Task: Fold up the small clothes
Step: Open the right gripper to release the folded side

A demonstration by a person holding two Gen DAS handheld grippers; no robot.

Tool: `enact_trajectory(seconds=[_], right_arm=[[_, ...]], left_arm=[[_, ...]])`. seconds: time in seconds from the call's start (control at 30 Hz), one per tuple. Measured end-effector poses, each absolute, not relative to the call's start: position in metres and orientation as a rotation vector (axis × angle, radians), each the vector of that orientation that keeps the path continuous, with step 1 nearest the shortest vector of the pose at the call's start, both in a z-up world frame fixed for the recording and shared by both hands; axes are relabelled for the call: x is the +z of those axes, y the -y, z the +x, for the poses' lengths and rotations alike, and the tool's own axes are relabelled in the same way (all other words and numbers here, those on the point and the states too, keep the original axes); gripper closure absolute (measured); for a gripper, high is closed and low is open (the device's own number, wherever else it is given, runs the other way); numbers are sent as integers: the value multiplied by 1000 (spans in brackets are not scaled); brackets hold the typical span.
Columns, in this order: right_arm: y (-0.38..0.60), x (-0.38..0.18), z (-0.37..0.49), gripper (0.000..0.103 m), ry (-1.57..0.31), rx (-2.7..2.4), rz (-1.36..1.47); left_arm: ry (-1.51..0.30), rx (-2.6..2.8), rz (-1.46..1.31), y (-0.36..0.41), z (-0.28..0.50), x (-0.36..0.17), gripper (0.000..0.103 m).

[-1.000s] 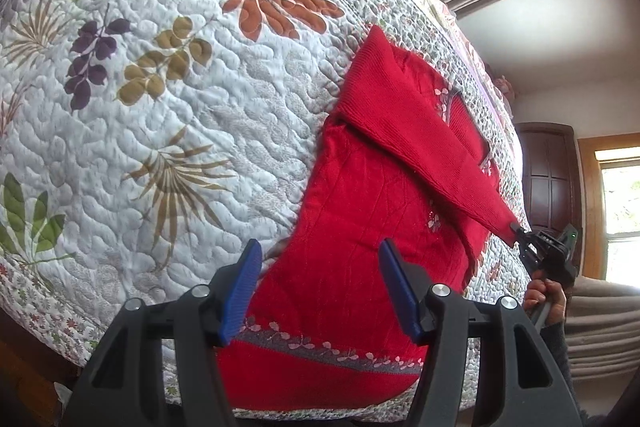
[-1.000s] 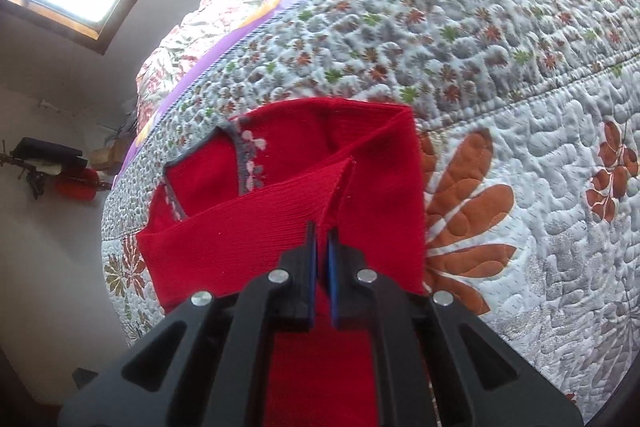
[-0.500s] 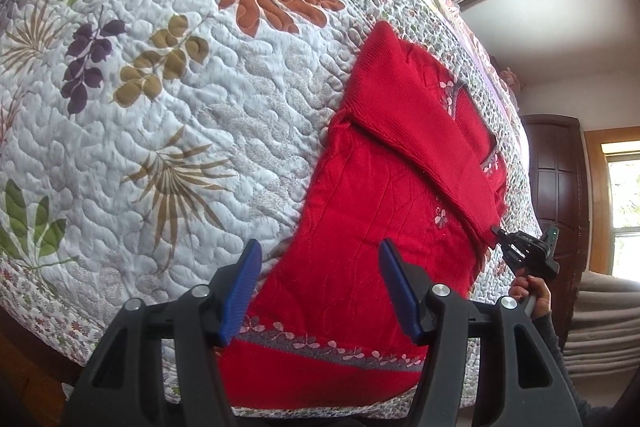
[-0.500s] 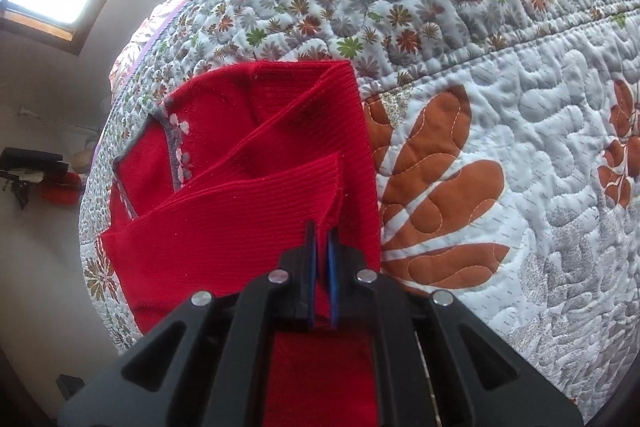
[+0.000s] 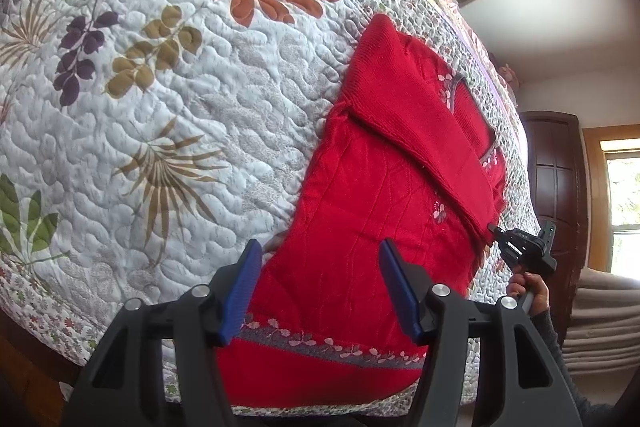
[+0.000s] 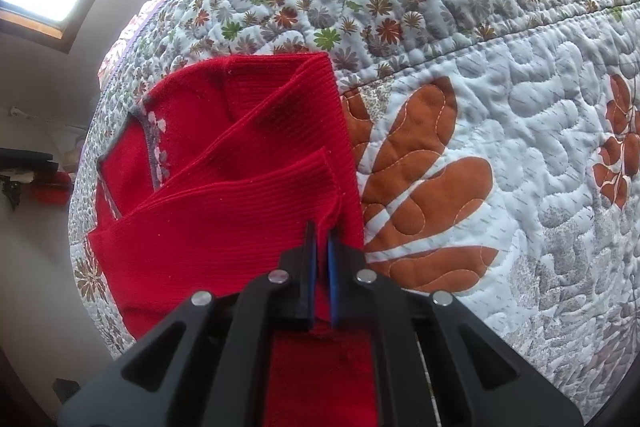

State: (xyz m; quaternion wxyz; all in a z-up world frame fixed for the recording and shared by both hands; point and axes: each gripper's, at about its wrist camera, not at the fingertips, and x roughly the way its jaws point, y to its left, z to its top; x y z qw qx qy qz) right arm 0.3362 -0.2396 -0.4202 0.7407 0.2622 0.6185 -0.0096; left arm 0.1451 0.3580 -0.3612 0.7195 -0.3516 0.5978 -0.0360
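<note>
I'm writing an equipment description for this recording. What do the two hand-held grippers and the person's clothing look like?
Each hand-held gripper is a black plastic frame with triangular cut-outs and round silver bolt heads. The left hand-held gripper carries flat, ribbed blue pads on its fingers, as does the right hand-held gripper. Seen from the left wrist, the right one has a small green part at the back. A dark sleeve covers the wrist.

Red knitted sweater (image 5: pixel 372 227): one, with one sleeve (image 6: pixel 224 211) folded across its body. Quilted floral bedspread (image 5: pixel 168 99): one, under the sweater. Grippers: two, the left gripper (image 5: pixel 320 287) at 6 o'clock and the right gripper (image 5: pixel 491 227) at 3 o'clock in the left wrist view. Hand (image 5: pixel 528 289): one visible. Wooden door (image 5: pixel 554 167): one.
</note>
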Motion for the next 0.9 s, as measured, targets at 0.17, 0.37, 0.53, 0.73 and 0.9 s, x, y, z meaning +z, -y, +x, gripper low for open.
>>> enact_trajectory(seconds=[0.17,0.37,0.53,0.73,0.9], right_arm=[[245,-410,333,87,-1340,-29,604],[246,-386,322,84,-1270,-12,653],[225,-398,321,85,-1297,67,636],[227,-427,322,101,-1350,28,616],[236,-404,323,94,-1290,48,622]], left_arm=[[-1312,-126,-807,-352,161,-359,42],[-1266,-238,-805,-329,227,-360,37],[-1249,-324,-757,-302,299,-373,37],[-1338,-300,-729,-290,337,-423,37],[-1351,-325,-740,-293,338,-434,37]])
